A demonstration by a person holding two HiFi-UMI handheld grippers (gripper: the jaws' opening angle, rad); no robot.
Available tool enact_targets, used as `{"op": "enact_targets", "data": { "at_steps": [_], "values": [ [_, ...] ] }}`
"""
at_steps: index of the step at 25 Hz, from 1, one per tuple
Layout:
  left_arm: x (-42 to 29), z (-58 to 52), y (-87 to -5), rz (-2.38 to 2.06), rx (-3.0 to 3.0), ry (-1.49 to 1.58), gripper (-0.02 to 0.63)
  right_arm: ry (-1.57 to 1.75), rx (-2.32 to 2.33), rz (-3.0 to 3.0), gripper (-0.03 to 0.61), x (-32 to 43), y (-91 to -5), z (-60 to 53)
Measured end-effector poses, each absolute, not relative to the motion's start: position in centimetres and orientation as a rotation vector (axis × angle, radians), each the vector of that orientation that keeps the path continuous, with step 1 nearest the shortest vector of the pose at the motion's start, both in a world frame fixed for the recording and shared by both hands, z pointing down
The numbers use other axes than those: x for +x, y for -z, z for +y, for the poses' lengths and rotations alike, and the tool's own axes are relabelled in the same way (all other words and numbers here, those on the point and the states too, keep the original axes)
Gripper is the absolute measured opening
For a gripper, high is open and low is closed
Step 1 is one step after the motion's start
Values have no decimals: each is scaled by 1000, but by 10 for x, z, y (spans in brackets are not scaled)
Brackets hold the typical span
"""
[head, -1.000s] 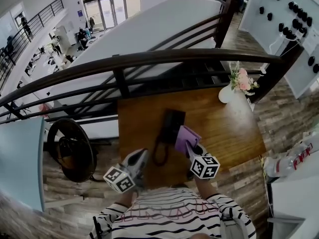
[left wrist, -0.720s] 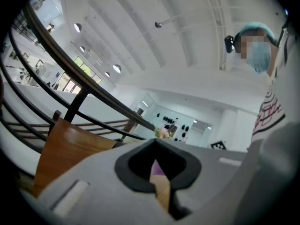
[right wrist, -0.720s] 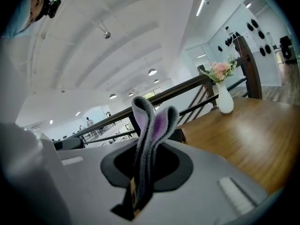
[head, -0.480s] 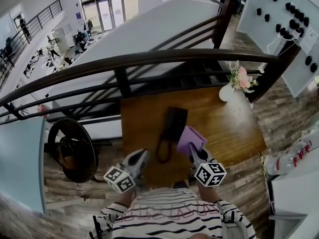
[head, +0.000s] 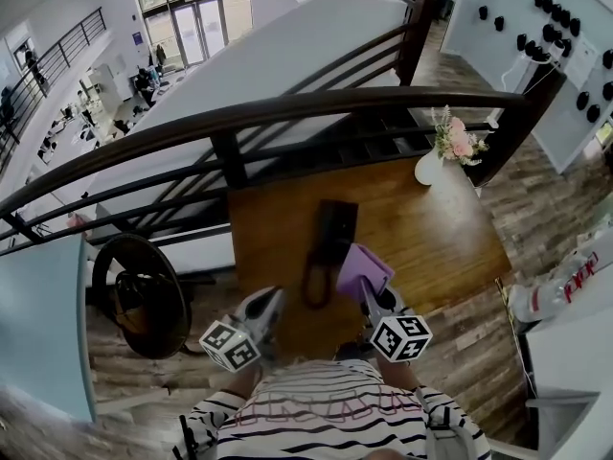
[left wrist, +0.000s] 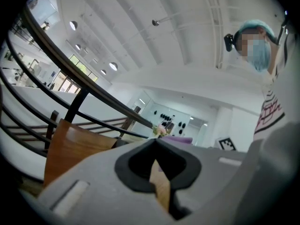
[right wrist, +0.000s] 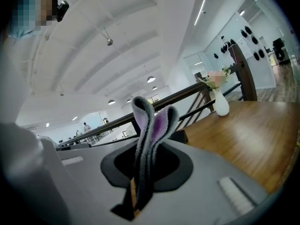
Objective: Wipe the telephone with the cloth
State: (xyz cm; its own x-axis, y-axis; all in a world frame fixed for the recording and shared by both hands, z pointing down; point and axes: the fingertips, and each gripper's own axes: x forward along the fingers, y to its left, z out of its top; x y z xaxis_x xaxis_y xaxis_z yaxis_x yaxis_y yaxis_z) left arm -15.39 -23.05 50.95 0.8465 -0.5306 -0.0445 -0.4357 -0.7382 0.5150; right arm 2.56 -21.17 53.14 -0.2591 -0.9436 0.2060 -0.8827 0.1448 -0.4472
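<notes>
While the right claw (head: 368,293) pinches the purple cloth (head: 360,270) just right of the black telephone (head: 335,230) on the bench (head: 442,240), the closed, empty left claw (head: 271,301) should steady it; wipe lengthwise, lightly.

The telephone (head: 335,230) was placed on the table (head: 441,238), left of its middle, with its cord looped toward the near edge. The cloth (head: 361,271) was held just right of the telephone's near end, pinched in the right gripper (head: 368,291). The left gripper (head: 271,302) was positioned at the near edge, left of the cord, with its jaws together. A vase (head: 427,169) was set at the far right corner, before the railing (head: 287,111).
</notes>
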Motion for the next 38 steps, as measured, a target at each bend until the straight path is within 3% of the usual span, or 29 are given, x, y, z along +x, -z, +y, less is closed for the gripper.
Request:
{"op": "enact_targets", "data": {
  "at_steps": [38],
  "values": [
    [-132,-223,-514,-640,2536,227,-3,809,-1859,2211,40,42,-545,-189]
  ]
}}
